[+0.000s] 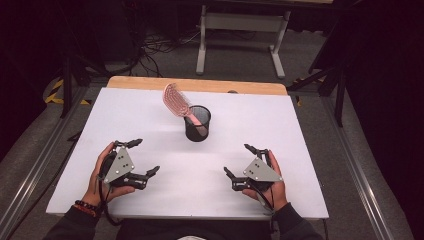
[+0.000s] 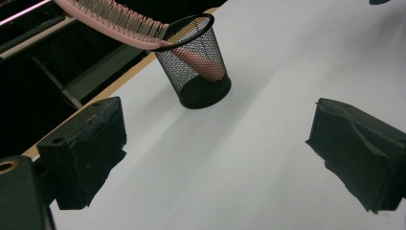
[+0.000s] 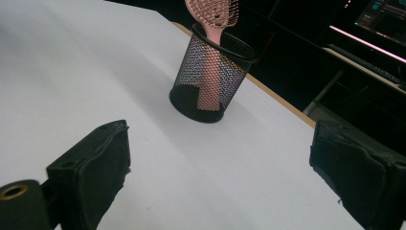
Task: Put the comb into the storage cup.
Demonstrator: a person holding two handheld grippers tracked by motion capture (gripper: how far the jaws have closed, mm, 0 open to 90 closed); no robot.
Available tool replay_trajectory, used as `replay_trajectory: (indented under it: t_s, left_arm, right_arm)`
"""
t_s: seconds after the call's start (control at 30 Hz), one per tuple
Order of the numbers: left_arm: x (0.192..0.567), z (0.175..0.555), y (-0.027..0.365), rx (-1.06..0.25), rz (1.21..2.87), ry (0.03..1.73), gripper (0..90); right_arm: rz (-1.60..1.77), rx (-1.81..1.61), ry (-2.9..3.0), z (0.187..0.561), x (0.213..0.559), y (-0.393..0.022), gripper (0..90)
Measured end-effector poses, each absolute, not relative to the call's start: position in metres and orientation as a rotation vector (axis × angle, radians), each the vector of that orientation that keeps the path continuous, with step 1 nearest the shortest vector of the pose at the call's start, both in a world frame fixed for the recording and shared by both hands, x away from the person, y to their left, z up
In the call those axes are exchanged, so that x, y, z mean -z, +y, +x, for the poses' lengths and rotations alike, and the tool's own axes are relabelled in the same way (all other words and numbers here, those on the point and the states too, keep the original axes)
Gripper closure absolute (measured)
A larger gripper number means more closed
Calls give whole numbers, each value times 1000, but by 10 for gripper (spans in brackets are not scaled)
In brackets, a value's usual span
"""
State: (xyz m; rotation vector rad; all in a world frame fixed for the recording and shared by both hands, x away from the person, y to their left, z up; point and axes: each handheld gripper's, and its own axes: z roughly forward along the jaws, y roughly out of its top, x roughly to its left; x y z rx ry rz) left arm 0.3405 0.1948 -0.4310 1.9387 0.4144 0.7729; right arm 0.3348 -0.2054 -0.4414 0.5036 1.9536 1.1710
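A black mesh cup [image 1: 197, 123] stands upright on the white table [image 1: 150, 115], a little beyond its middle. A pink hairbrush [image 1: 177, 99] leans in it, handle down, head tilted up and to the left. In the left gripper view the cup [image 2: 195, 67] and the brush [image 2: 112, 19] lie ahead; in the right gripper view the cup [image 3: 210, 79] holds the brush [image 3: 213, 17] too. My left gripper [image 1: 144, 157] rests open near the front left. At the front right my right gripper [image 1: 239, 160] is open as well. Nothing is between either pair of jaws.
The table's wooden back edge [image 1: 200, 84] runs behind the cup. Beyond it stands a white desk frame [image 1: 240, 30] on a grey floor with cables. Dark stands flank the table on both sides.
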Motion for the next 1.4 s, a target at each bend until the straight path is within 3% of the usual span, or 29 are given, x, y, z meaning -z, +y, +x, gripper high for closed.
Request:
replay_trajectory:
  t_s: [0.57,1.4]
  left_arm:
    - [452,335,217,-758,1996,453,44]
    - [471,331,244,-697,1953,573,40]
  right_arm:
    - [502,-1167,1959,335,442,-204,74]
    - [535,-1184,1952,335,442,-210,72]
